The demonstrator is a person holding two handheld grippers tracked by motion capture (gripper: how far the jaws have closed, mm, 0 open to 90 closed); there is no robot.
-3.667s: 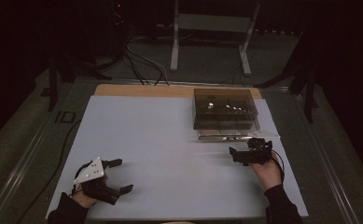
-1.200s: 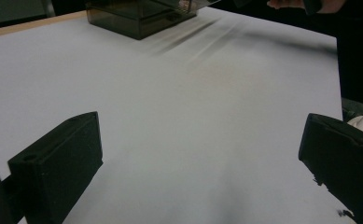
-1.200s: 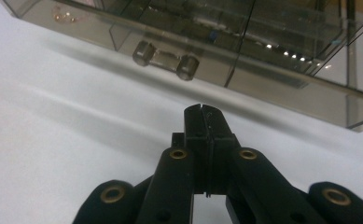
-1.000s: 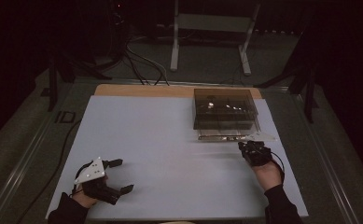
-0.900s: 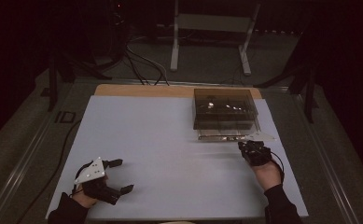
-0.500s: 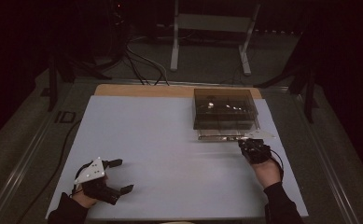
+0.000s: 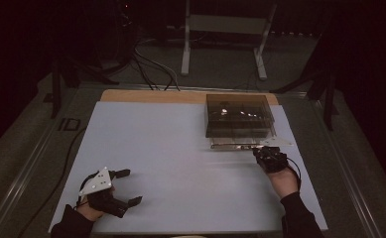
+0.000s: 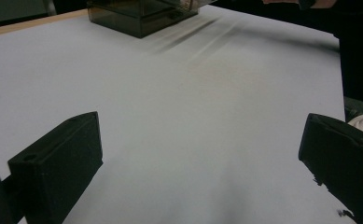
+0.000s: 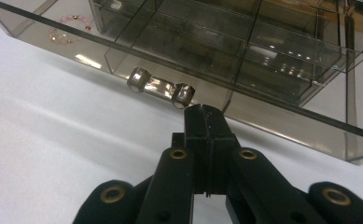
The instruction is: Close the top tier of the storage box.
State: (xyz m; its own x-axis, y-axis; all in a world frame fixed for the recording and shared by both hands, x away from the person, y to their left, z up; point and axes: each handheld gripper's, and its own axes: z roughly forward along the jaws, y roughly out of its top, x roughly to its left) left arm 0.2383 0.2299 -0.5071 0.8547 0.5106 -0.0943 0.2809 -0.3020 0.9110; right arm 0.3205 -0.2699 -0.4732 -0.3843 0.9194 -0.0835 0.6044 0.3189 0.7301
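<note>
A smoked clear drawer box (image 7: 237, 116) (image 9: 216, 42) stands at the far right of the white table top (image 7: 180, 148). Its lowest drawer (image 7: 250, 145) is pulled out a little toward me. In the right gripper view, a pink bead bracelet (image 9: 67, 28) lies in that drawer, which has a shiny metal handle (image 9: 160, 88) on its front. My right gripper (image 7: 257, 150) (image 9: 207, 112) is shut and empty, with its tips just short of the handle's right end. My left gripper (image 7: 129, 187) (image 8: 202, 154) rests open on the near left of the table, with nothing between its fingers (image 8: 58, 172).
A wooden strip (image 7: 156, 95) runs along the table's far edge. A black cable (image 7: 71, 148) trails down the left side. Beyond the table, a metal stand (image 7: 225, 25) and loose cables (image 7: 151, 59) are on the dark floor. The person's right sleeve (image 7: 299, 218) lies near the front right.
Since the oldest frame my right gripper has moved forward and right, up to the drawer front. Over the last second nothing has moved. The left gripper has stayed put.
</note>
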